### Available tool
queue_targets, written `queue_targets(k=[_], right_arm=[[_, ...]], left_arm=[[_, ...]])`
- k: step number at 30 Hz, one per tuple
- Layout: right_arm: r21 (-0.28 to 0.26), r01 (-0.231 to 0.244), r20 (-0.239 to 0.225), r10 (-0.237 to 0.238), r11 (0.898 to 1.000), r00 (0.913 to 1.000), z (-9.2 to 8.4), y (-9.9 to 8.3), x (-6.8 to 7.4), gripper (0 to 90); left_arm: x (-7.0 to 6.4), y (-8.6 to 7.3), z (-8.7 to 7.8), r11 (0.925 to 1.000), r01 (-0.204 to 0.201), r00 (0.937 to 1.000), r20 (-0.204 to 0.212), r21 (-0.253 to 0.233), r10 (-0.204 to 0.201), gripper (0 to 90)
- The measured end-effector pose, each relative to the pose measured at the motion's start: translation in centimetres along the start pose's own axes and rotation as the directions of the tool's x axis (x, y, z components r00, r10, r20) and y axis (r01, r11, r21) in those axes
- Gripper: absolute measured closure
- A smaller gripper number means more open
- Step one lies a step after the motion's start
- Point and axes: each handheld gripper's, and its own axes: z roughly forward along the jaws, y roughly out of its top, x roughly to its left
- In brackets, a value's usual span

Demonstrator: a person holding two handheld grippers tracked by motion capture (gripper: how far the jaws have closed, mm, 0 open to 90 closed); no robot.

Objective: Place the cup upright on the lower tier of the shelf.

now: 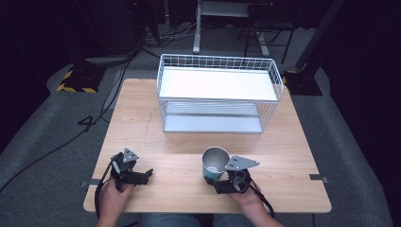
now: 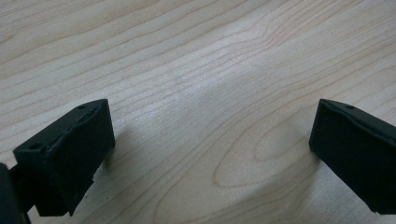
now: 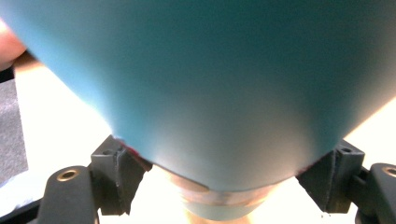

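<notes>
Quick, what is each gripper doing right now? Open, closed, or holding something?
Left gripper: open, holding nothing, jaws wide apart over the table.
Right gripper: closed on the teal cup, one jaw on each side.

My right gripper (image 1: 226,182): black jaws, grey plate on top, against teal cup (image 1: 213,164) with silvery inside. My left gripper (image 1: 137,176): black too, grey plate. Table (image 1: 142,123): pale wood, wavy brown grain. Wire rack (image 1: 217,92): white mesh, white shelves. Floor (image 1: 42,137): grey carpet; black-and-yellow striped base (image 1: 75,82) at far left.
</notes>
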Motion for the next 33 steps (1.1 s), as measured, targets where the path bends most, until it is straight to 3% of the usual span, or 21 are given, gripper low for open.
queue_targets(k=[7,19,25,29,33], right_arm=[[-0.003,-0.01,0.03,0.01,1.0,0.9995,0.7,1.7,-1.2,24.6],[-0.012,-0.019,0.119,0.02,1.0,0.9926,2.3,5.0,-4.4,24.6],[-0.023,-0.056,0.161,0.059,0.998,0.9851,3.4,5.8,-6.4,24.6],[-0.022,-0.072,0.214,0.075,0.997,0.9739,4.4,6.3,-8.1,24.6],[-0.027,-0.084,0.235,0.088,0.996,0.968,5.1,6.6,-9.0,24.6]], left_arm=[[0.0,0.0,0.0,1.0,0.001,1.0,0.0,0.0,-0.001,0.5],[0.0,0.1,0.0,1.0,0.009,0.9999,-0.006,0.001,-0.009,0.6],[0.0,0.1,0.1,0.9999,0.013,0.9999,-0.011,0.0,-0.013,0.5],[0.0,0.2,0.1,0.9999,0.011,0.9999,-0.008,0.003,-0.011,0.5],[0.1,0.2,0.1,1.0,0.008,0.9999,-0.011,0.001,-0.008,0.5]])
